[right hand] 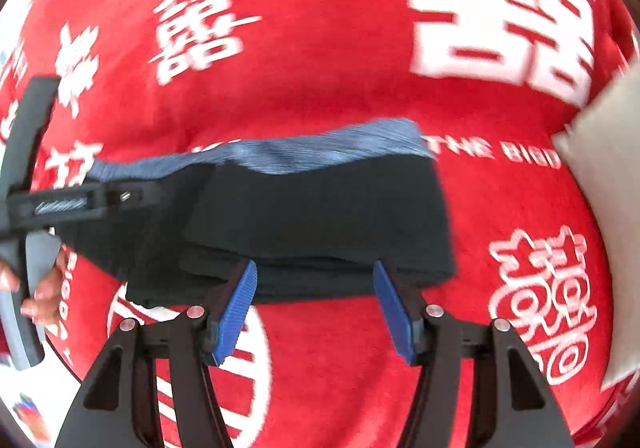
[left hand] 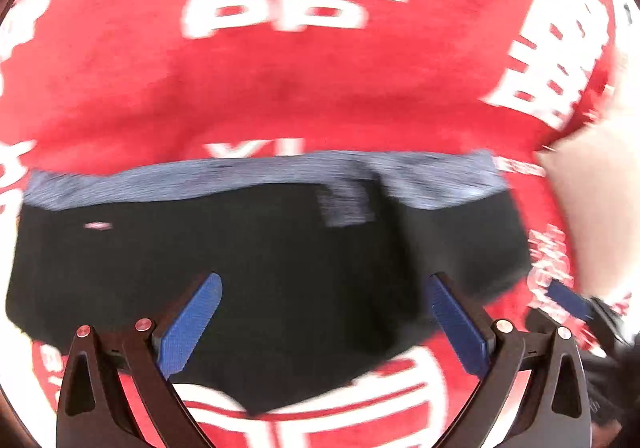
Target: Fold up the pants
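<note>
Black pants (right hand: 320, 216) with a blue-grey waistband (right hand: 328, 150) lie folded into a compact stack on a red blanket (right hand: 320, 60) printed with white characters, both views blurred. The right claw (right hand: 316, 304) hangs just off the stack's near edge, its blue pads spread apart with only blanket between them, gripping nothing. The left claw (left hand: 324, 320) hovers over the dark cloth, jaws likewise wide and empty; whether its tips touch the fabric cannot be told. In the right wrist view a person's hand (right hand: 40, 288) on the left tool's handle shows at the frame's left side.

The fold looks close to finished, and the main risk now seems to be a stray pad catching the layered near edge and dragging the top layer open, since both claws sit so near it. A pale pillow-like object (right hand: 608, 184) crowds the right side near the stack, so room there is tight; the blanket beyond the waistband and toward the viewer lies open for drawing away
</note>
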`<act>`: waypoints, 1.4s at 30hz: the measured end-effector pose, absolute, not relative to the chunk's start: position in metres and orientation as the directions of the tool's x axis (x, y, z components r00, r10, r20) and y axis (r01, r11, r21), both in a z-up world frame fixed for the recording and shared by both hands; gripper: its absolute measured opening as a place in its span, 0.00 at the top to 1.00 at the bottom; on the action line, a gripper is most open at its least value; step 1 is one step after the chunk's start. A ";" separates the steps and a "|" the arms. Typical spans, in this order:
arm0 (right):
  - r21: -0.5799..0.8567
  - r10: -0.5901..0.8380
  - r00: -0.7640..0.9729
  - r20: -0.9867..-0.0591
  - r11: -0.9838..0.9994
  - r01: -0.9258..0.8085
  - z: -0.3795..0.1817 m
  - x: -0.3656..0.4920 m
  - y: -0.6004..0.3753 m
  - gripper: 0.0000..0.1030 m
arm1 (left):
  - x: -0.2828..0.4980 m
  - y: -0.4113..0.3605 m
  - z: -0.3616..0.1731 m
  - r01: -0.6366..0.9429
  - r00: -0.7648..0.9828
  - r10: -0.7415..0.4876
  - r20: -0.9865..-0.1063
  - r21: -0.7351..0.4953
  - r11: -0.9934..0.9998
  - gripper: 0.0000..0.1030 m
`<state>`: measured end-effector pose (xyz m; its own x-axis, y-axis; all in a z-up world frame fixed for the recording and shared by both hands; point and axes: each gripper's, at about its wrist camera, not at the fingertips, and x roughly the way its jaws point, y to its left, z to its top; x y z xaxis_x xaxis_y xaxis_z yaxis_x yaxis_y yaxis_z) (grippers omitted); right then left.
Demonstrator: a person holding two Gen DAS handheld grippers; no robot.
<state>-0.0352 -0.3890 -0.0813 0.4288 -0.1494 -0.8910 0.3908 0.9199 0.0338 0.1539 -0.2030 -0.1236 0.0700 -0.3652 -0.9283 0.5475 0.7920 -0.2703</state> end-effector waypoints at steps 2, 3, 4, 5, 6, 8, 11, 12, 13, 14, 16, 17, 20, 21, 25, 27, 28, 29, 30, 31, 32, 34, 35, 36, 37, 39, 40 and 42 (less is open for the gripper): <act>0.052 -0.143 0.409 -0.901 0.902 0.429 -0.084 -0.043 -0.399 0.37 | 0.147 -0.219 -0.126 0.559 0.017 -0.393 -0.919 -0.317 0.766 0.01; 0.063 -0.136 0.400 -0.906 0.892 0.447 -0.086 -0.047 -0.405 0.37 | 0.145 -0.227 -0.131 0.559 -0.011 -0.398 -0.917 -0.336 0.758 0.08; 0.077 -0.129 0.394 -0.910 0.882 0.466 -0.087 -0.051 -0.409 0.38 | 0.142 -0.233 -0.135 0.559 -0.034 -0.394 -0.918 -0.344 0.754 0.20; 0.090 -0.120 0.392 -0.912 0.874 0.477 -0.089 -0.050 -0.414 0.39 | 0.140 -0.240 -0.142 0.558 -0.065 -0.384 -0.921 -0.352 0.751 0.29; 0.108 -0.108 0.392 -0.913 0.866 0.489 -0.091 -0.053 -0.418 0.43 | 0.141 -0.246 -0.151 0.552 -0.094 -0.377 -0.922 -0.363 0.751 0.47; 0.142 -0.083 0.391 -0.917 0.848 0.512 -0.093 -0.060 -0.427 0.50 | 0.142 -0.251 -0.163 0.528 -0.158 -0.364 -0.918 -0.390 0.754 0.64; 0.173 -0.056 0.391 -0.919 0.832 0.527 -0.093 -0.067 -0.432 0.63 | 0.137 -0.255 -0.156 0.540 -0.155 -0.353 -0.923 -0.379 0.752 0.75; 0.179 -0.052 0.394 -0.918 0.831 0.527 -0.092 -0.069 -0.434 0.63 | 0.135 -0.253 -0.153 0.553 -0.139 -0.342 -0.929 -0.359 0.752 0.75; 0.183 -0.051 0.398 -0.916 0.831 0.526 -0.090 -0.071 -0.435 0.63 | 0.132 -0.249 -0.156 0.555 -0.135 -0.326 -0.936 -0.344 0.758 0.78; 0.192 -0.044 0.406 -0.913 0.830 0.523 -0.089 -0.072 -0.438 0.63 | 0.128 -0.244 -0.163 0.549 -0.146 -0.303 -0.942 -0.332 0.767 0.81; 0.217 -0.026 0.421 -0.907 0.826 0.519 -0.088 -0.072 -0.448 0.62 | 0.121 -0.235 -0.178 0.511 -0.172 -0.303 -0.937 -0.348 0.786 0.81; 0.226 -0.020 0.424 -0.906 0.822 0.522 -0.088 -0.067 -0.454 0.60 | 0.118 -0.233 -0.176 0.508 -0.149 -0.320 -0.936 -0.350 0.787 0.81; 0.293 0.021 0.458 -0.889 0.794 0.533 -0.090 -0.055 -0.486 0.37 | 0.114 -0.234 -0.175 0.516 -0.114 -0.311 -0.944 -0.324 0.793 0.81; 0.319 0.036 0.471 -0.881 0.781 0.537 -0.092 -0.048 -0.500 0.37 | 0.114 -0.234 -0.174 0.516 -0.106 -0.311 -0.944 -0.320 0.794 0.81; 0.436 0.155 0.490 -0.858 0.725 0.534 -0.109 -0.013 -0.557 0.37 | 0.113 -0.232 -0.175 0.503 -0.092 -0.318 -0.944 -0.319 0.803 0.81; 0.491 0.223 0.495 -0.840 0.700 0.519 -0.117 0.002 -0.575 0.37 | 0.112 -0.232 -0.174 0.503 -0.081 -0.312 -0.947 -0.309 0.807 0.81; 0.520 0.262 0.495 -0.828 0.688 0.506 -0.122 0.011 -0.583 0.37 | 0.112 -0.230 -0.173 0.503 -0.077 -0.310 -0.948 -0.305 0.809 0.81; 0.541 0.294 0.492 -0.820 0.680 0.495 -0.129 0.020 -0.589 0.37 | 0.111 -0.229 -0.173 0.503 -0.071 -0.308 -0.949 -0.300 0.810 0.81; 0.569 0.333 0.490 -0.805 0.667 0.481 -0.136 0.028 -0.593 0.37 | 0.110 -0.229 -0.173 0.509 -0.056 -0.320 -0.946 -0.303 0.806 0.81; 0.612 0.397 0.481 -0.781 0.639 0.466 -0.148 0.037 -0.596 0.39 | 0.109 -0.228 -0.174 0.507 -0.050 -0.319 -0.947 -0.299 0.809 0.81; 0.631 0.435 0.465 -0.771 0.618 0.469 -0.158 0.043 -0.598 0.43 | 0.108 -0.230 -0.174 0.504 -0.046 -0.318 -0.947 -0.297 0.811 0.81; 0.650 0.487 0.430 -0.760 0.576 0.496 -0.177 0.050 -0.599 0.67 | 0.107 -0.230 -0.174 0.492 -0.041 -0.313 -0.949 -0.291 0.820 0.81; 0.648 0.484 0.430 -0.762 0.564 0.512 -0.179 0.049 -0.600 0.69 | 0.107 -0.232 -0.174 0.485 -0.044 -0.301 -0.952 -0.284 0.827 0.81; 0.661 0.486 0.448 -0.750 0.557 0.503 -0.175 0.045 -0.600 0.74 | 0.108 -0.233 -0.172 0.485 -0.048 -0.291 -0.955 -0.277 0.829 0.81; 0.671 0.479 0.470 -0.741 0.559 0.487 -0.167 0.039 -0.599 0.75 | 0.107 -0.237 -0.172 0.495 -0.052 -0.281 -0.958 -0.269 0.826 0.81; 0.660 0.451 0.485 -0.749 0.575 0.484 -0.156 0.028 -0.598 0.76 | 0.105 -0.241 -0.173 0.520 -0.044 -0.270 -0.962 -0.253 0.816 0.81; 0.639 0.433 0.475 -0.766 0.591 0.492 -0.154 0.026 -0.598 0.76 | 0.104 -0.243 -0.174 0.533 -0.033 -0.268 -0.963 -0.243 0.810 0.81; 0.581 0.393 0.435 -0.811 0.633 0.512 -0.155 0.029 -0.597 0.68 | 0.103 -0.245 -0.173 0.546 -0.019 -0.260 -0.966 -0.227 0.806 0.81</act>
